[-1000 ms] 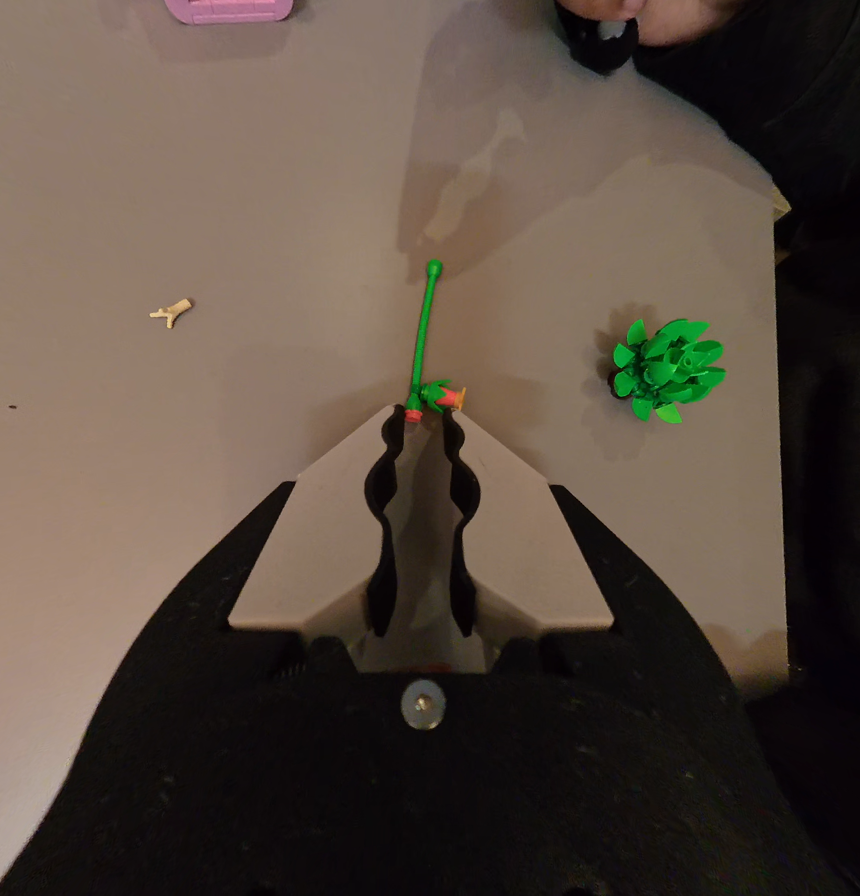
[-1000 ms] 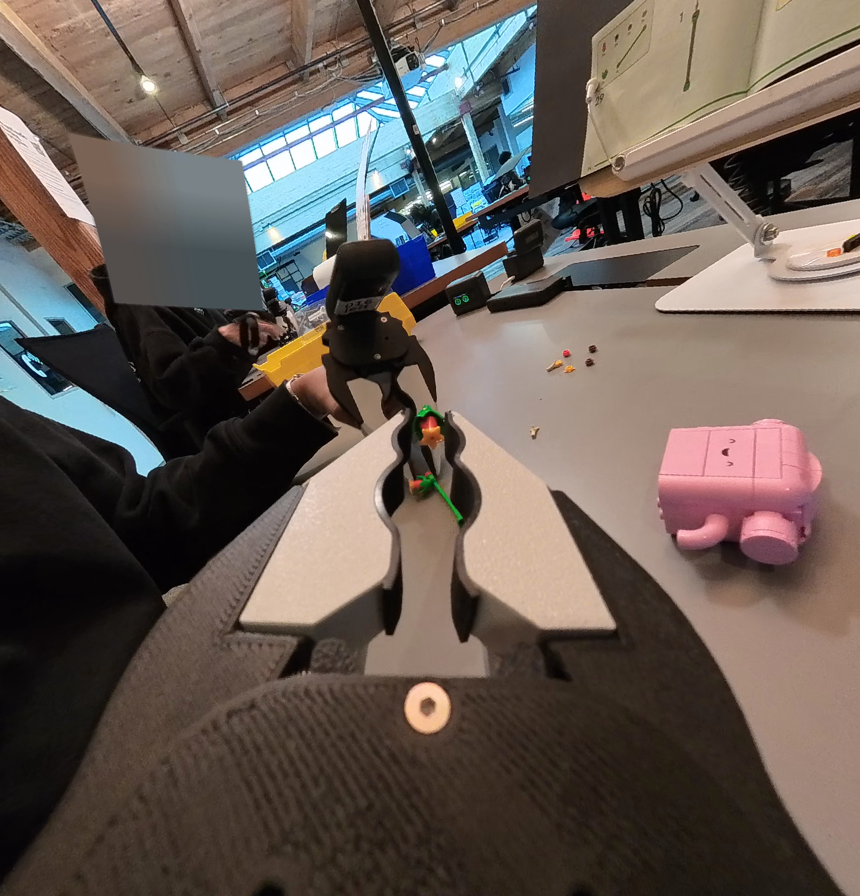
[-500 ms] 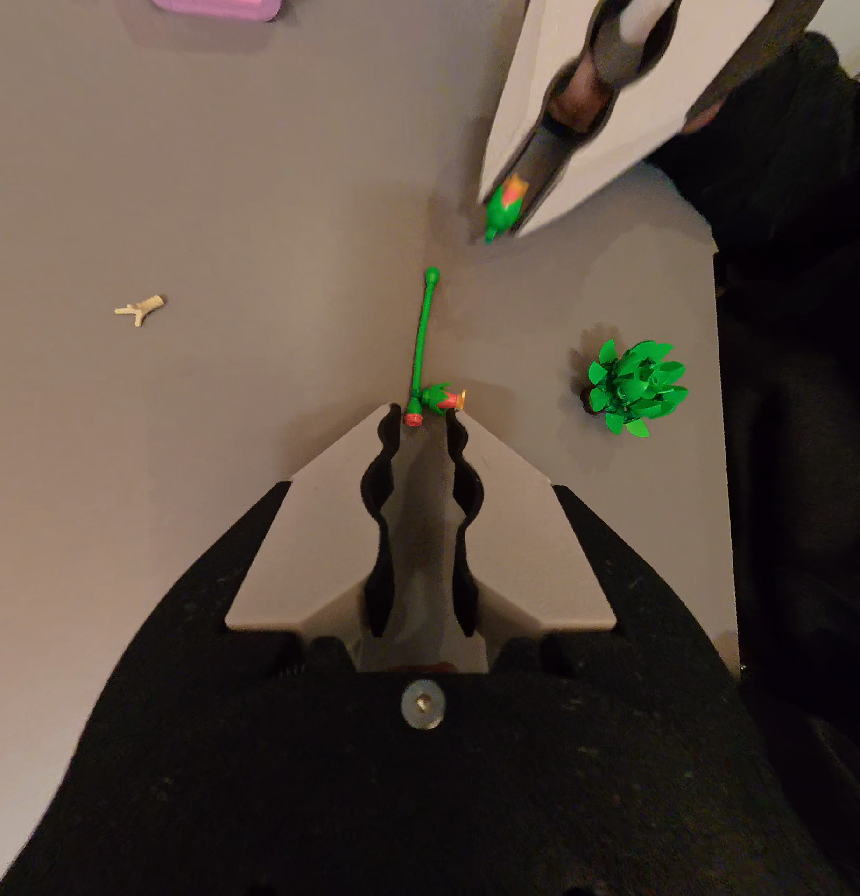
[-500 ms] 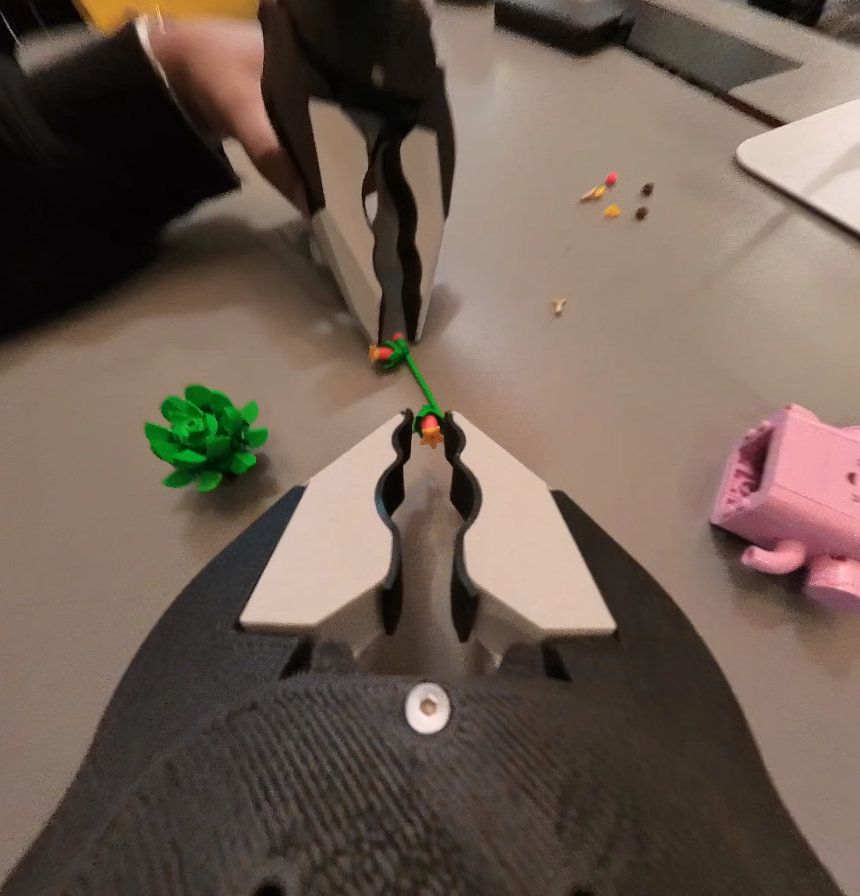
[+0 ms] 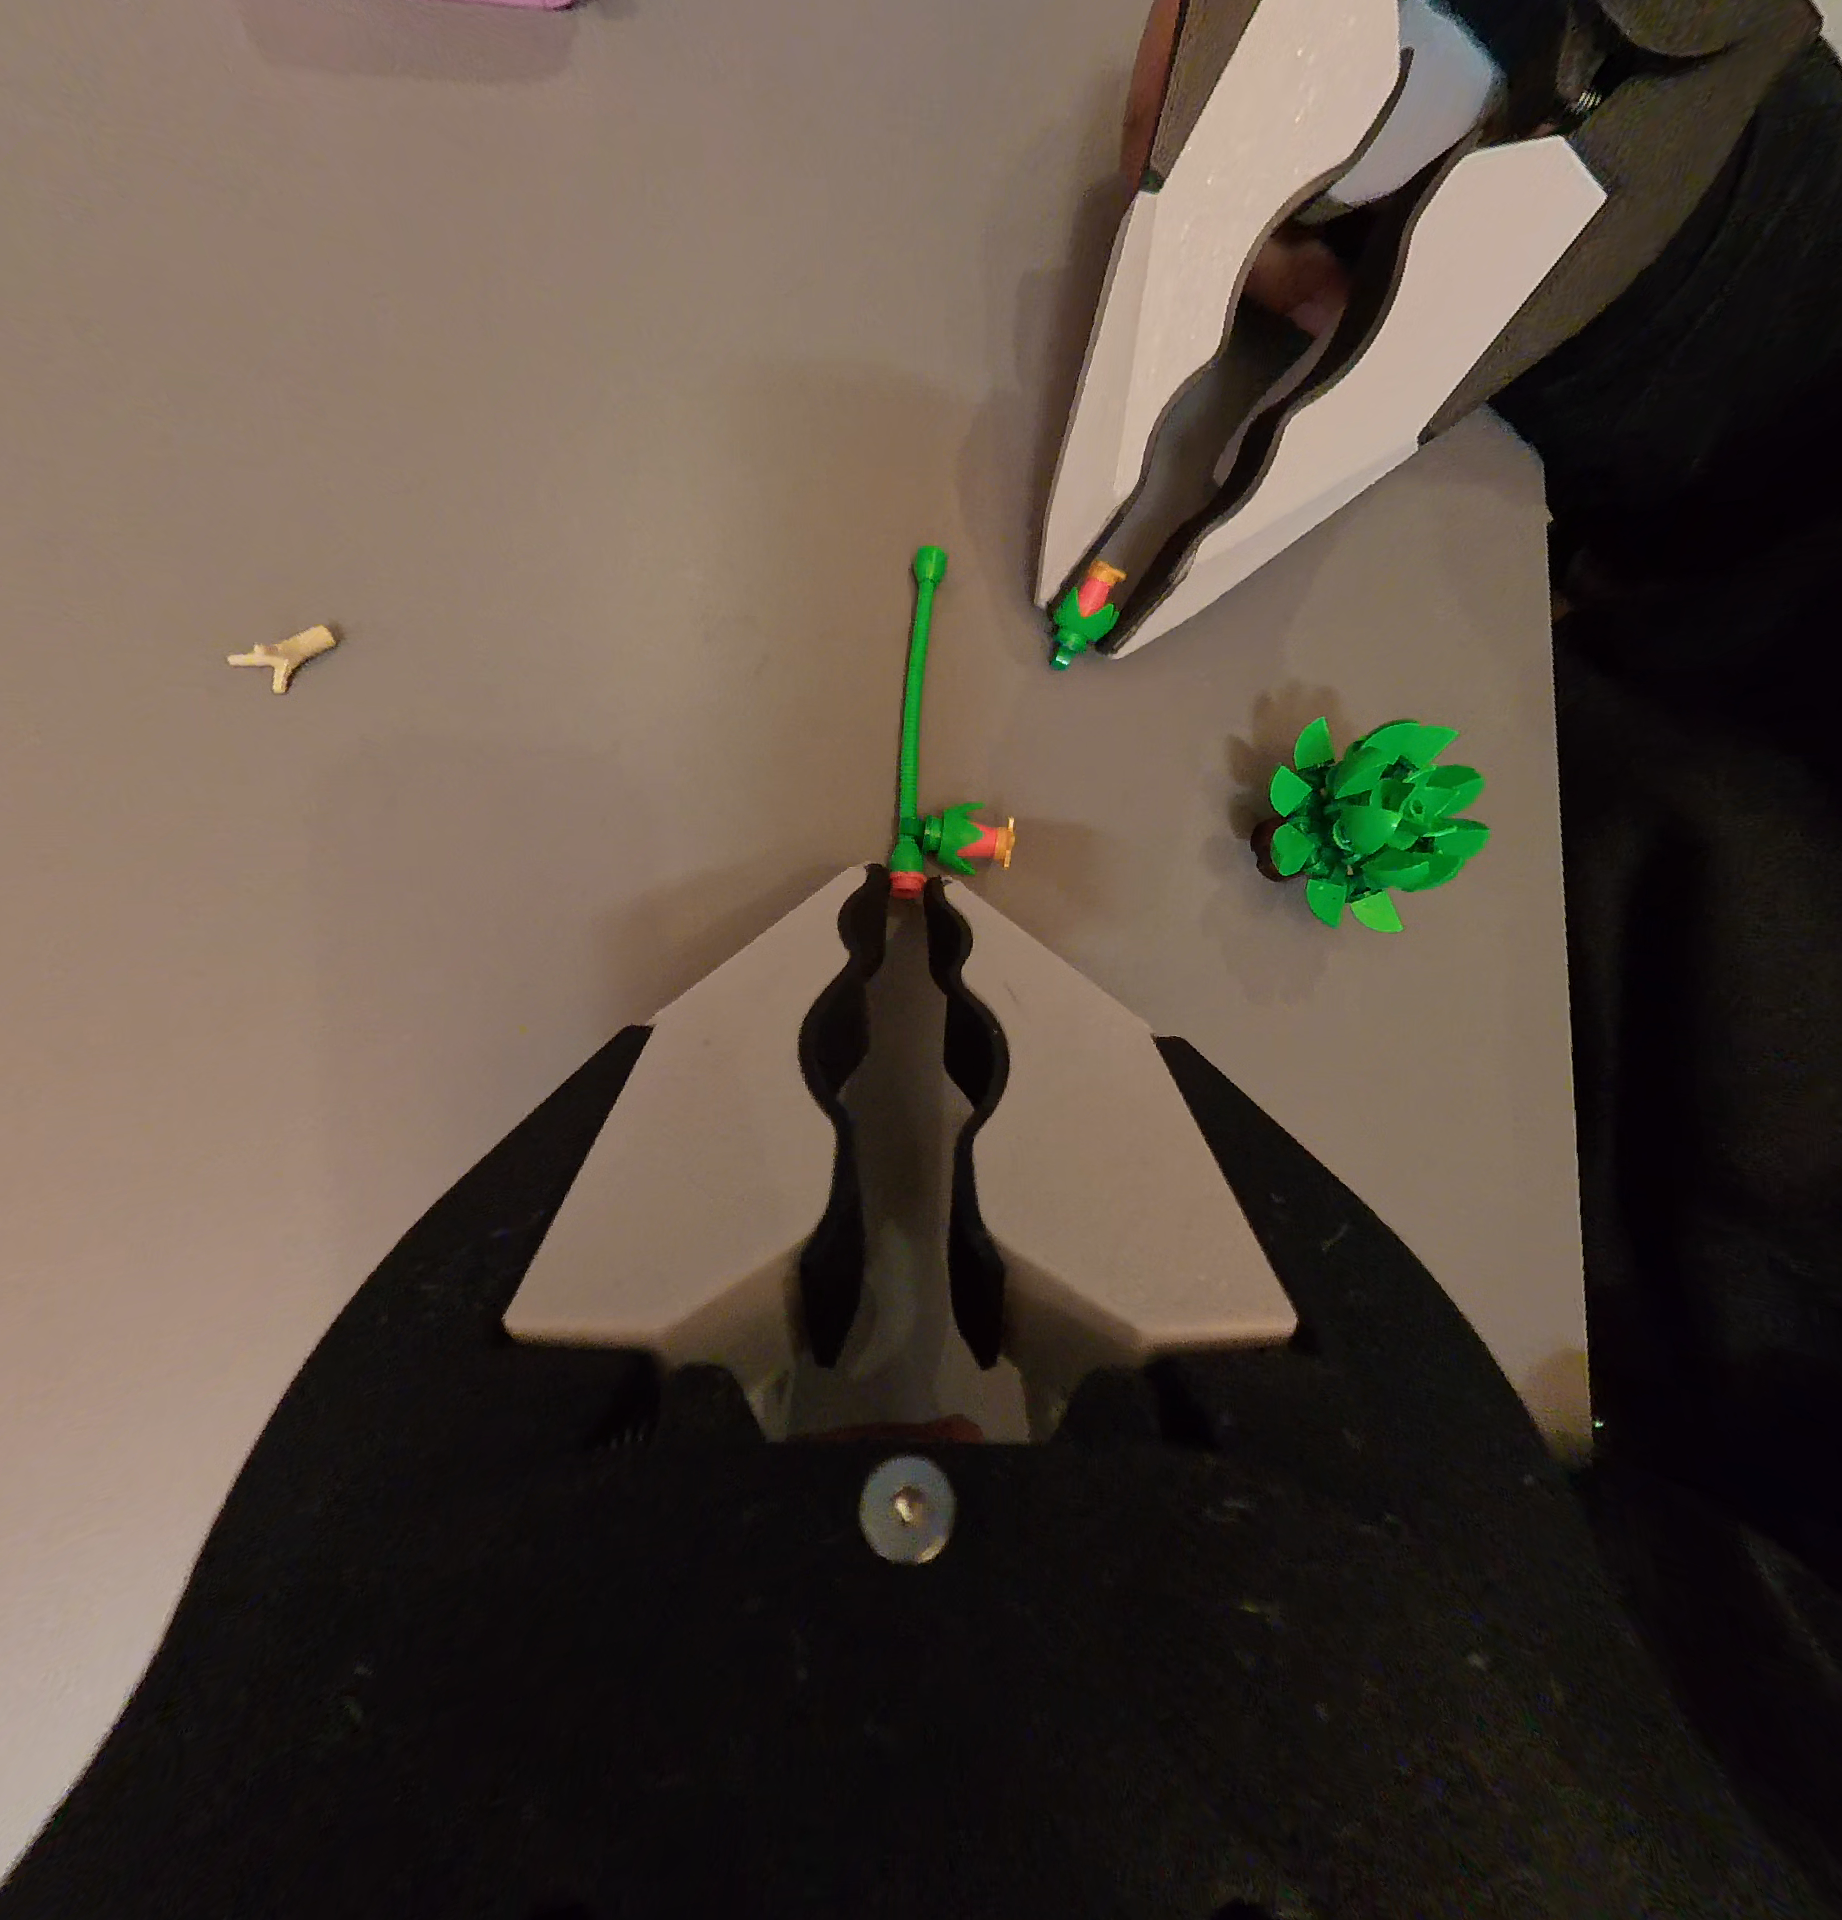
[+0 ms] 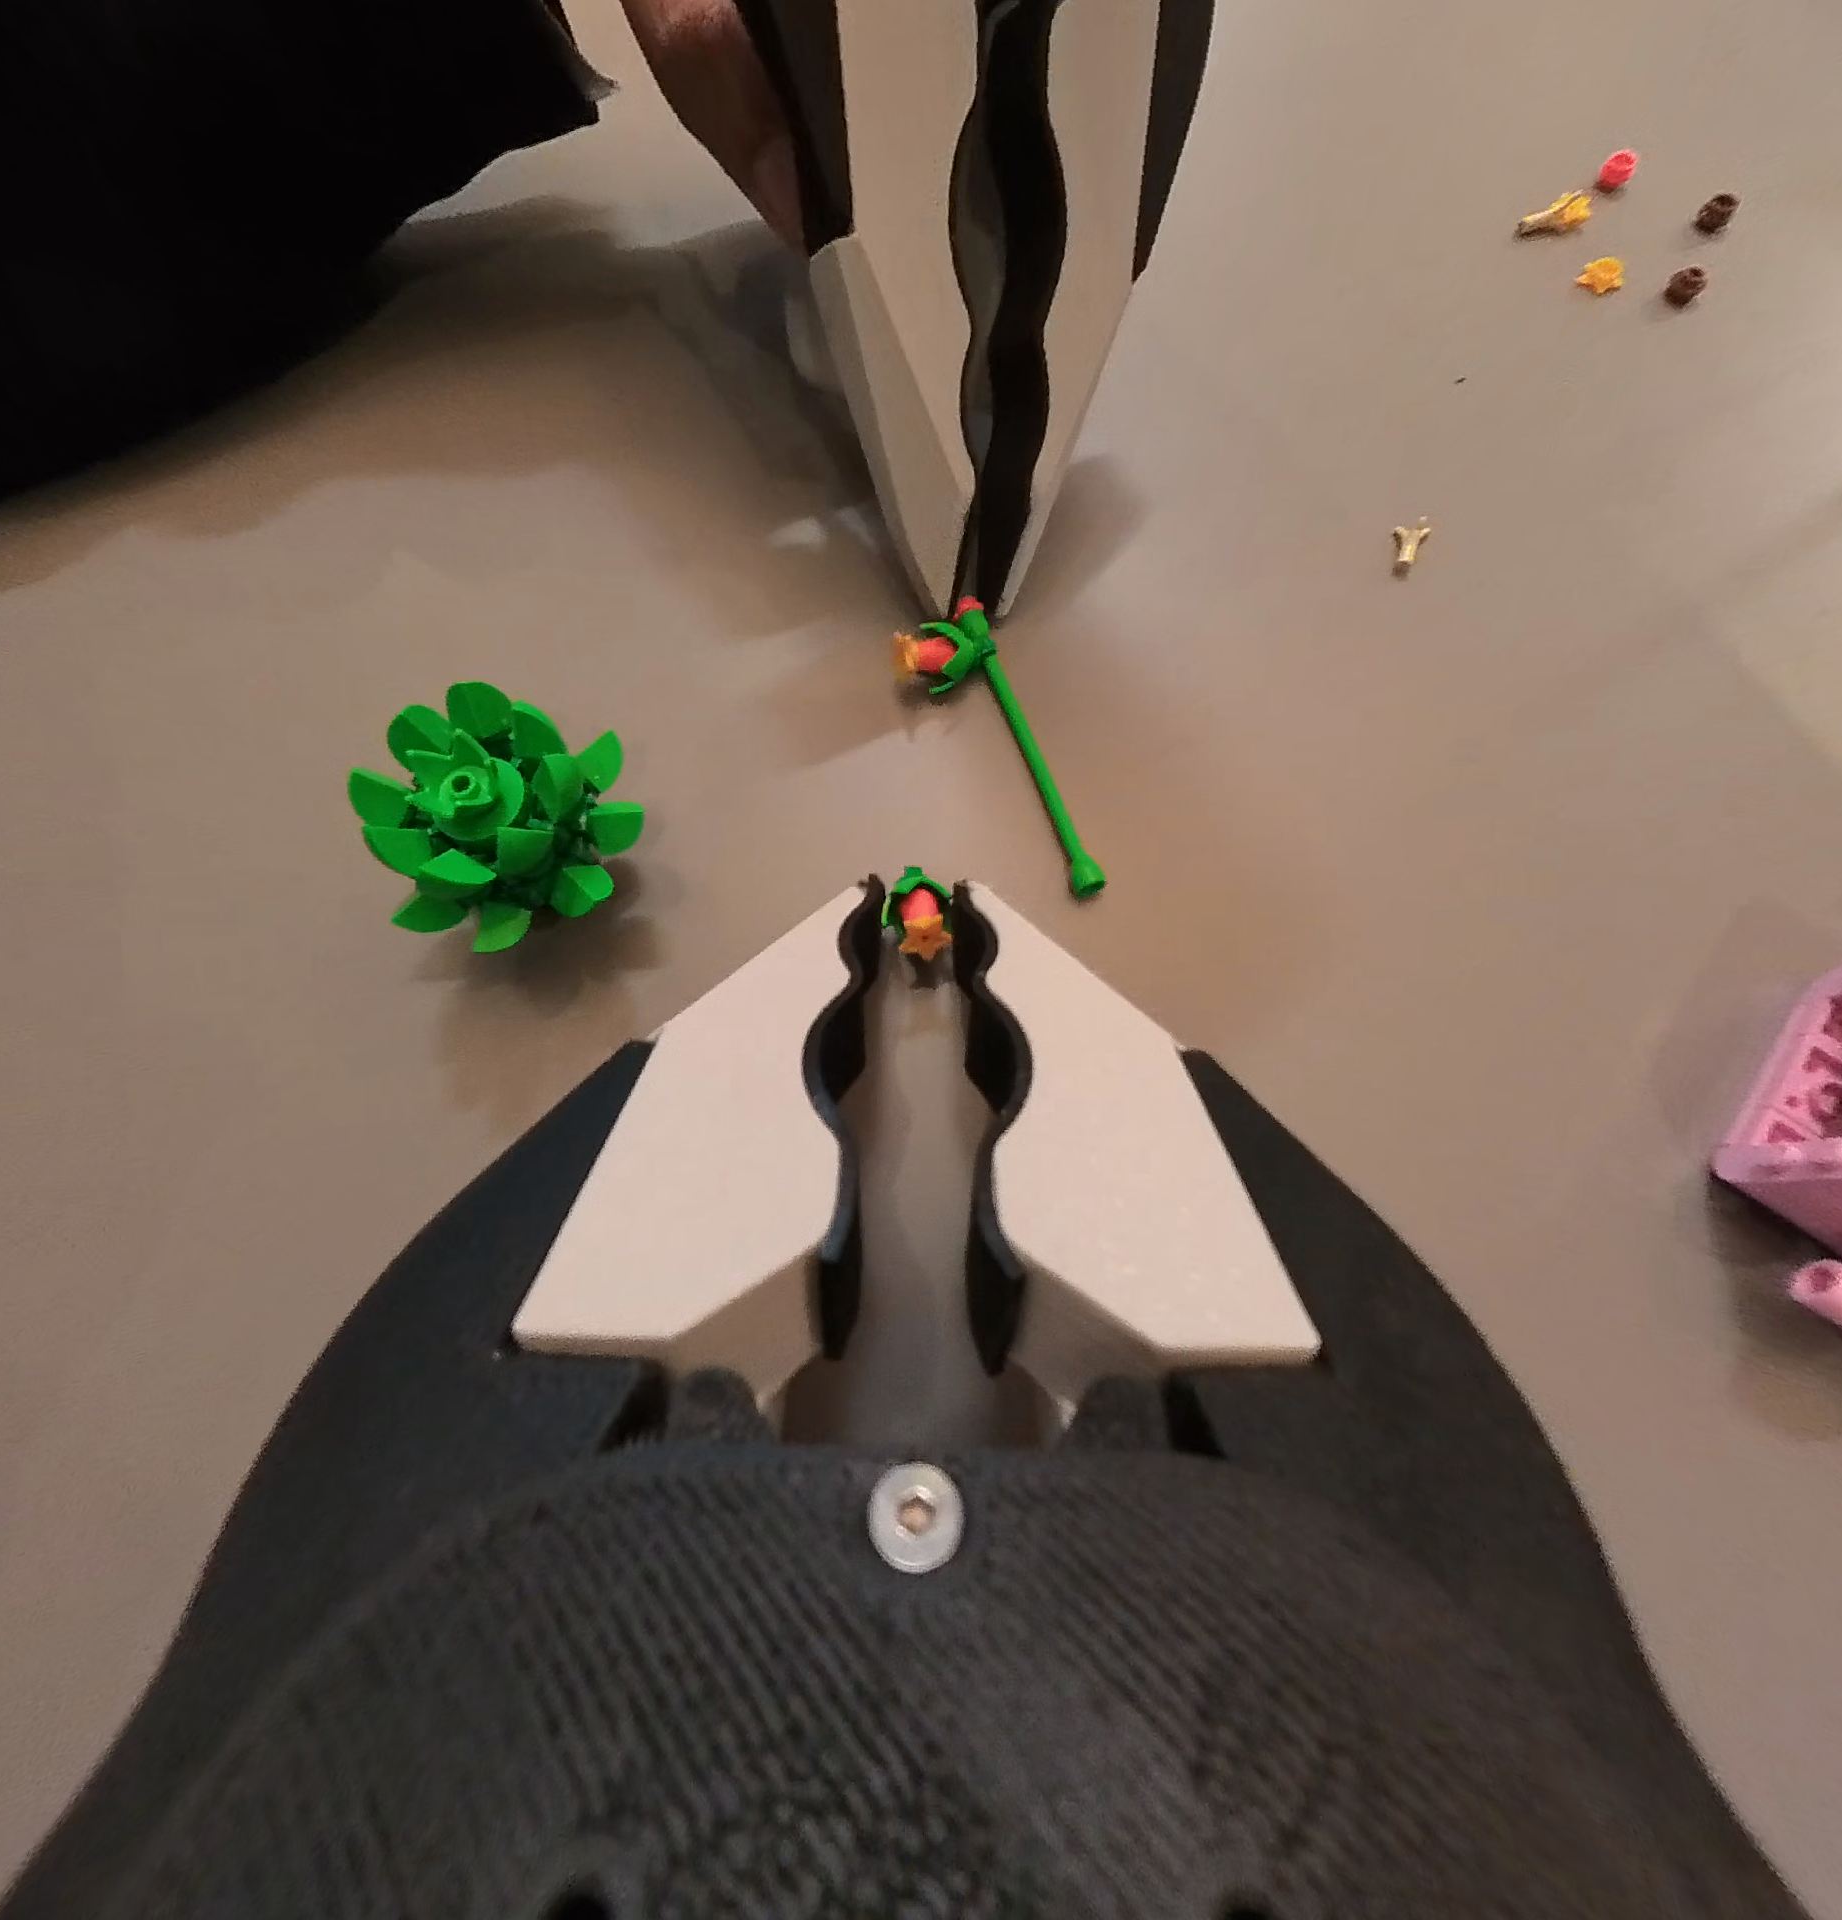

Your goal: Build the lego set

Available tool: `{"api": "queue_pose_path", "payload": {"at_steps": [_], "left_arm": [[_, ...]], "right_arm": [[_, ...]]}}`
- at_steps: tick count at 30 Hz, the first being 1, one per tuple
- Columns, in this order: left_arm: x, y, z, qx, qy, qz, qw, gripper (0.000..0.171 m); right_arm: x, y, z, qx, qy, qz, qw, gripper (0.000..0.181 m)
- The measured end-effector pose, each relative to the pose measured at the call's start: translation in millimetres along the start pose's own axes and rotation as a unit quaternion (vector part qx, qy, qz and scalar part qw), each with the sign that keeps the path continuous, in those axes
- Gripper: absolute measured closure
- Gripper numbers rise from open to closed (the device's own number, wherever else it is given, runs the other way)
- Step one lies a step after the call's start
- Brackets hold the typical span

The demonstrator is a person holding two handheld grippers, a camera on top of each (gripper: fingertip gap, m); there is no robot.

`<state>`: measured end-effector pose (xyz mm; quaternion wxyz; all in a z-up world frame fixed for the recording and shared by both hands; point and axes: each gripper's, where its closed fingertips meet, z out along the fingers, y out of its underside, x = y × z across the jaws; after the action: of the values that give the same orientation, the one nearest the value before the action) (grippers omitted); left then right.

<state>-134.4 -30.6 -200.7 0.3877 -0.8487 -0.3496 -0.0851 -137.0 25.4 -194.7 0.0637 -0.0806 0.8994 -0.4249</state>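
Observation:
A thin green stem (image 5: pixel 915 696) with a side flower bud (image 5: pixel 967 835) points away over the grey table. My left gripper (image 5: pixel 904 883) is shut on the stem's red-tipped near end. The stem also shows in the right wrist view (image 6: pixel 1031 764), with the left gripper (image 6: pixel 974 608) standing over its far end. My right gripper (image 6: pixel 919 896) is shut on a second small flower bud (image 6: pixel 919 912), green with red and orange. In the left wrist view this right gripper (image 5: pixel 1088 634) holds the bud (image 5: pixel 1083 611) just right of the stem's free tip.
A green leafy rosette (image 5: pixel 1369 821) sits right of the stem, near the table's right edge; it also shows in the right wrist view (image 6: pixel 491 816). A tan twig piece (image 5: pixel 283 655) lies to the left. A pink block (image 6: pixel 1810 1122) and several small loose pieces (image 6: pixel 1613 234) lie at the right. The gap from one gripper's tips to the other's is roughly 7 cm.
My right gripper has come down from up high and moved in with its bud, close to the stem's free tip. My left gripper has stayed at the stem's base.

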Motion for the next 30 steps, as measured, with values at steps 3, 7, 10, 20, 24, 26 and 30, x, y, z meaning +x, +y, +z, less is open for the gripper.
{"api": "queue_pose_path", "payload": {"at_steps": [3, 7, 10, 20, 24, 26, 30], "left_arm": [[0, -1, 0, 0.001, -0.002, 0.003, 1.000, 0.167], [-2, -4, -1, 0.009, -0.004, 0.003, 1.000, 0.167], [-5, -14, -6, 0.041, -0.004, 0.002, 0.999, 0.167], [8, -61, -33, 0.187, 0.071, -0.047, 0.979, 0.167], [12, -64, -30, 0.189, 0.082, -0.041, 0.978, 0.167], [19, -68, -30, 0.194, 0.096, -0.036, 0.976, 0.167], [33, -74, -28, 0.194, 0.114, -0.019, 0.974, 0.167]], "right_arm": [[-1, 3, 2, -0.011, 0.002, -0.005, 1.000, 0.167], [4, 1, 1, -0.004, 0.015, 0.001, 1.000, 0.129], [10, -15, -11, 0.057, 0.022, 0.012, 0.998, 0.123], [51, -57, -81, 0.254, 0.198, -0.038, 0.946, 0.126], [50, -46, -57, 0.165, 0.232, -0.083, 0.955, 0.139], [49, -41, -46, 0.112, 0.267, -0.134, 0.948, 0.146], [45, -42, -38, 0.064, 0.331, -0.240, 0.910, 0.164]]}}
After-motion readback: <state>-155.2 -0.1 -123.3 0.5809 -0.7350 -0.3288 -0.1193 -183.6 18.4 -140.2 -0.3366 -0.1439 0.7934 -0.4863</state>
